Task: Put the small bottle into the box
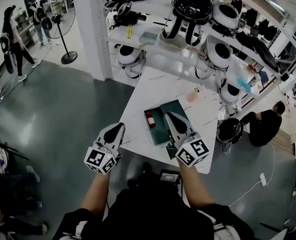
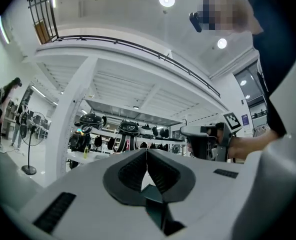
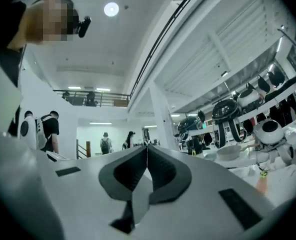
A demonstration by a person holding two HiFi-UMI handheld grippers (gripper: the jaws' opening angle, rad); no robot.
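A dark green open box (image 1: 171, 111) lies on the white marbled table (image 1: 153, 86). A small red bottle (image 1: 150, 119) lies inside the box near its left wall. A peach bottle with a green cap (image 1: 193, 94) stands on the table beyond the box. My right gripper (image 1: 169, 115) hangs over the box's near part, its jaws shut with nothing between them (image 3: 147, 146). My left gripper (image 1: 119, 127) is at the table's near left edge, left of the box, also shut and empty (image 2: 147, 151). Both gripper views look out level across the room, so neither shows the box.
Shelves with black and white helmets (image 1: 192, 6) stand behind the table. A white pillar (image 1: 95, 29) and a standing fan (image 1: 68, 56) are at the far left. A person (image 1: 263, 124) sits on the floor right of the table, and other people stand at the far left.
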